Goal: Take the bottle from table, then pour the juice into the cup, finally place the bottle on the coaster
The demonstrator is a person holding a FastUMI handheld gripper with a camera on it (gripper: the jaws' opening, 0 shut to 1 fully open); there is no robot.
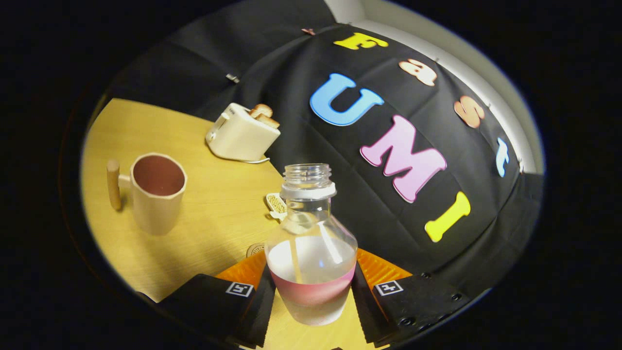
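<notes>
Wooden tabletop [214, 214] stretches bare between the cup [158, 192], well ahead-left of the tongs [311, 296], and the toaster [243, 133] near its far edge. Both fingers clamp the uncapped bottle [311, 253] between them, above the orange coaster [384, 270].

A pale wood-grain tabletop [218, 214] runs up to the booth's wall [291, 121], a black cloth that hangs in soft folds and creases along the tabletop's far edge. Above the cloth a strip of plain white room wall [491, 82] shows. Light falls from above, leaving soft shadows and a mild sheen on the wood.
</notes>
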